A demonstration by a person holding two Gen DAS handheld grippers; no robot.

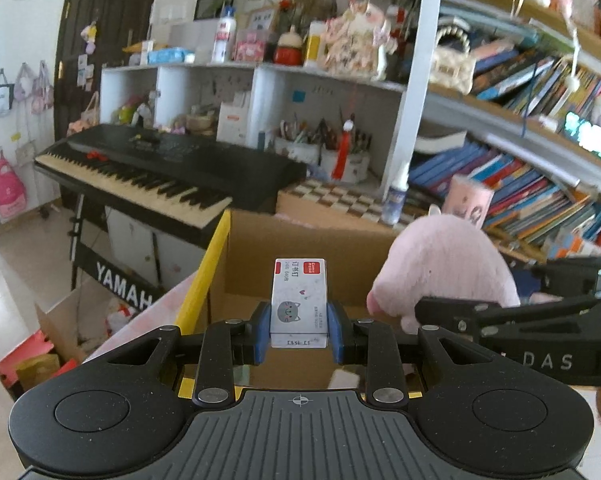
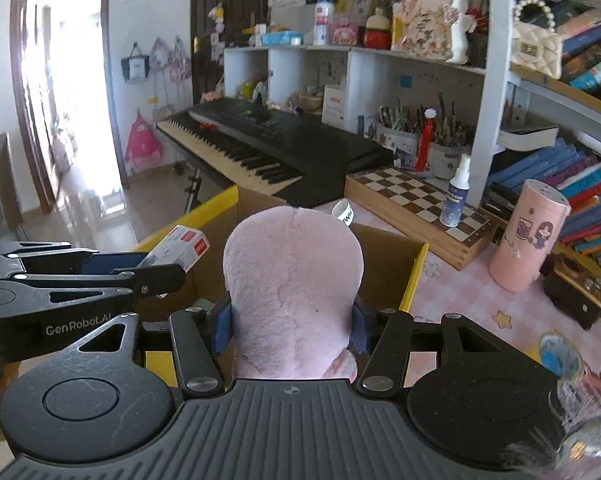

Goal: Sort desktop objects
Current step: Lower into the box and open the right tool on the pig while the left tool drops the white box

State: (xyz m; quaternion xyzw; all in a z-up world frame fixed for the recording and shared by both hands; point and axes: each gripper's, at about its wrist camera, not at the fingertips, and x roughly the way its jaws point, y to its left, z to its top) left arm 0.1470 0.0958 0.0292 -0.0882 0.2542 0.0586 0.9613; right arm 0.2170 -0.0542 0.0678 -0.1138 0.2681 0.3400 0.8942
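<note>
My left gripper is shut on a small white staple box with a red label and a grey cat face, held upright above an open cardboard box with yellow-taped edges. My right gripper is shut on a pink plush toy, which fills the middle of the right wrist view and hides the fingertips. The plush toy also shows to the right of the staple box in the left wrist view. The left gripper with the staple box appears at the left of the right wrist view, over the cardboard box.
A black keyboard piano stands beyond the cardboard box. On the pink tablecloth sit a chessboard, a spray bottle, a pink cylinder and a dark small box. Bookshelves line the right side.
</note>
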